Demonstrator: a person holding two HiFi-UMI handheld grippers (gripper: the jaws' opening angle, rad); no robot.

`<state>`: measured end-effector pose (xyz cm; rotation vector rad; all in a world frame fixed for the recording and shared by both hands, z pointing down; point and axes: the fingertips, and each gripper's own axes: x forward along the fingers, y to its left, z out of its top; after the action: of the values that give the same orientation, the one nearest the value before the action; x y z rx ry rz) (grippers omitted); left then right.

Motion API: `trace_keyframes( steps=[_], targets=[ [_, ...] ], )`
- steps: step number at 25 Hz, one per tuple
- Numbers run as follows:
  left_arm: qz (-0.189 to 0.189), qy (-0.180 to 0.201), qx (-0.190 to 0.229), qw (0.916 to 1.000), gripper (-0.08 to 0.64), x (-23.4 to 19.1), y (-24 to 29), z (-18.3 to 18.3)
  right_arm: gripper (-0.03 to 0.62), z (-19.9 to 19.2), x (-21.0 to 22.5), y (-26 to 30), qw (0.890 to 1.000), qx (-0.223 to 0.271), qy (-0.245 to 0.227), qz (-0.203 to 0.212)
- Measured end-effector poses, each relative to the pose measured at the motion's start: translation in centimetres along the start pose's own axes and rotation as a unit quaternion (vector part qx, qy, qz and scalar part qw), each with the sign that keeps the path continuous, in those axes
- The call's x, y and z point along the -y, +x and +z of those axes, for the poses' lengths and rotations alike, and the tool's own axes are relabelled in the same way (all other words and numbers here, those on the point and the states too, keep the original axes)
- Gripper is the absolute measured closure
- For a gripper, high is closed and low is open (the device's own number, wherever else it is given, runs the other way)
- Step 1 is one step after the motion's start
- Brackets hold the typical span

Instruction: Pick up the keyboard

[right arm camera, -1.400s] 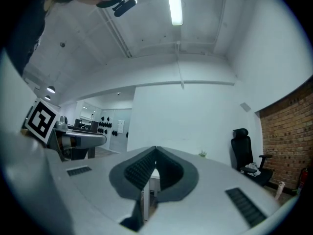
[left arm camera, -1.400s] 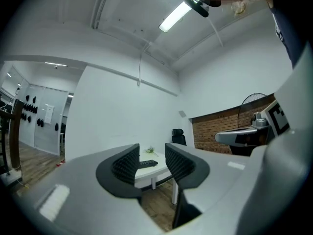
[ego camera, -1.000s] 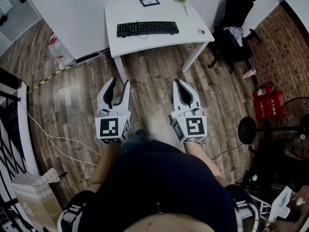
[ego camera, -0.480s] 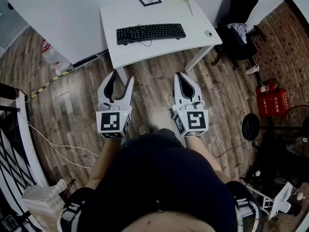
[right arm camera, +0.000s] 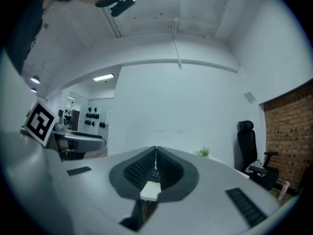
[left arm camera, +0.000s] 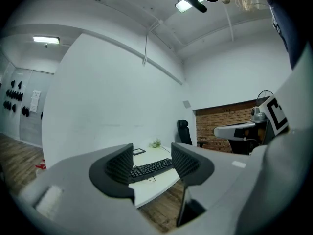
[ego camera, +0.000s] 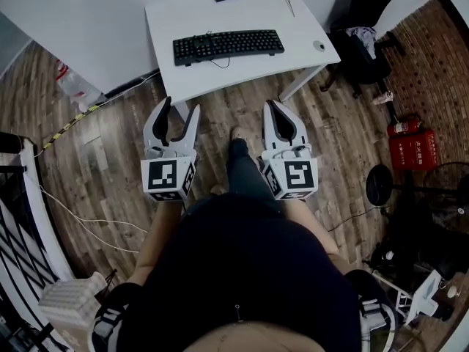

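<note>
The black keyboard (ego camera: 229, 46) lies flat near the middle of the white table (ego camera: 192, 19), long side facing the person, with a thin cable (ego camera: 217, 59) looping from its near edge. It looks like a stiff, fairly light plastic slab, long and low. The keycaps would probably give and slip under the pads, so the firm left and right ends or the front and back rims seem the better places to pinch. With 2 grippers, 1 at each end would likely keep it level, and the cable may drag. Both grippers are well short of the table, over the wooden floor. The left hand-held gripper (ego camera: 178, 108) has its jaws apart and empty. In its own view (left arm camera: 151, 158) the keyboard (left arm camera: 151, 168) shows far off through the gap. The right hand-held gripper (ego camera: 272, 107) has its jaws pressed together on nothing, as its own view (right arm camera: 156, 153) confirms. Compared with 1 second ago, the table and keyboard sit nearer in the head view. The left jaws have just been opening, the right ones remain together, and a leg (ego camera: 240, 163) now steps forward between the grippers.
</note>
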<state>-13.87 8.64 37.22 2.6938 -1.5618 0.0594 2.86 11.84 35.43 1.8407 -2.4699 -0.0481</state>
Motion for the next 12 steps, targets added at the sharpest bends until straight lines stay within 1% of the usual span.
trace_keyframes(
  steps=[6, 9, 12],
  targets=[
    [0.008, -0.006, -0.004, 0.9999, 0.33, -0.6, 3.3, -1.0, 0.58, -0.7, 2.9, 3.3, 1.0, 0.011, 0.003, 0.008],
    [0.011, -0.006, -0.016, 0.9998, 0.33, -1.2, 5.6, -1.4, 0.58, -0.9, 4.5, 5.8, 1.0, 0.013, 0.011, 0.018],
    [0.014, -0.005, -0.03, 0.9994, 0.33, -2.0, 8.2, -1.5, 0.58, -0.6, 5.8, 8.6, 0.999, 0.013, 0.005, 0.032]
  ],
)
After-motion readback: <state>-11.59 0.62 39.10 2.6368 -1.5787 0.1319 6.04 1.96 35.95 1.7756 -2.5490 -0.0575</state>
